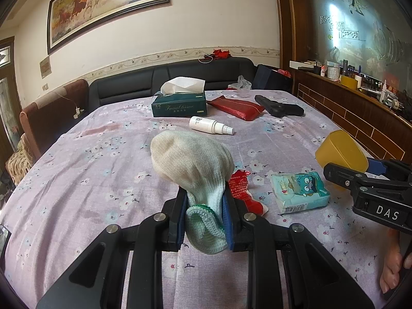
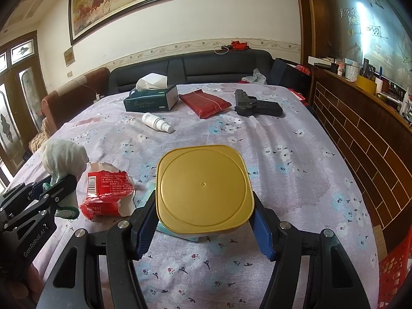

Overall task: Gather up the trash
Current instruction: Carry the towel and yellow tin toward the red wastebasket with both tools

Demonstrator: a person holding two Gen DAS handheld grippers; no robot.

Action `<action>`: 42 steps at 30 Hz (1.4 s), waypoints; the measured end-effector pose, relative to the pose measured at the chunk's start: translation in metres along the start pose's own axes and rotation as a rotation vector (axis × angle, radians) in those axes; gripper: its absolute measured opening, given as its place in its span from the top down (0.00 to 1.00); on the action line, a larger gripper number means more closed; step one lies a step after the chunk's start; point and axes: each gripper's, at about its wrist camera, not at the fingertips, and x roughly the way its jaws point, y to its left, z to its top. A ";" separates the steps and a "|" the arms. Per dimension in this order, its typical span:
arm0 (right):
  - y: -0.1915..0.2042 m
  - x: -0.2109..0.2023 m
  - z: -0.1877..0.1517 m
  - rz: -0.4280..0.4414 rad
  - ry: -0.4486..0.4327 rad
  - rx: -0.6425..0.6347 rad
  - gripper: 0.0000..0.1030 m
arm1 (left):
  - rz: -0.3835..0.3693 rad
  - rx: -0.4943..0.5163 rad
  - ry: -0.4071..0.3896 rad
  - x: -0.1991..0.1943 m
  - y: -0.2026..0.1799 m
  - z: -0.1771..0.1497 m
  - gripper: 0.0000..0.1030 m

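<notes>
Though crowded — tablecloth (image 2: pixel 296 170) edge clear

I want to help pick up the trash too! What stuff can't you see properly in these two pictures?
- Yellow tub: the right wrist view shows only its flat face; the inside stays hidden.
- Tissue pack: in the right wrist view the tub covers nearly all of it.
- Torn red wrapper: in the left wrist view the knitted glove held by the left gripper hides part.
- Red crate: cut off by the right wrist picture's edge.
</notes>
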 end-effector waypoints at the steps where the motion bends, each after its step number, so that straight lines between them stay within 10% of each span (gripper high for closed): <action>1: 0.001 -0.001 0.000 -0.001 -0.002 -0.003 0.33 | 0.000 0.000 0.000 0.000 0.000 0.000 0.78; 42: 0.001 -0.030 0.005 0.007 -0.032 0.021 0.32 | -0.034 0.016 0.007 -0.008 -0.010 0.004 0.78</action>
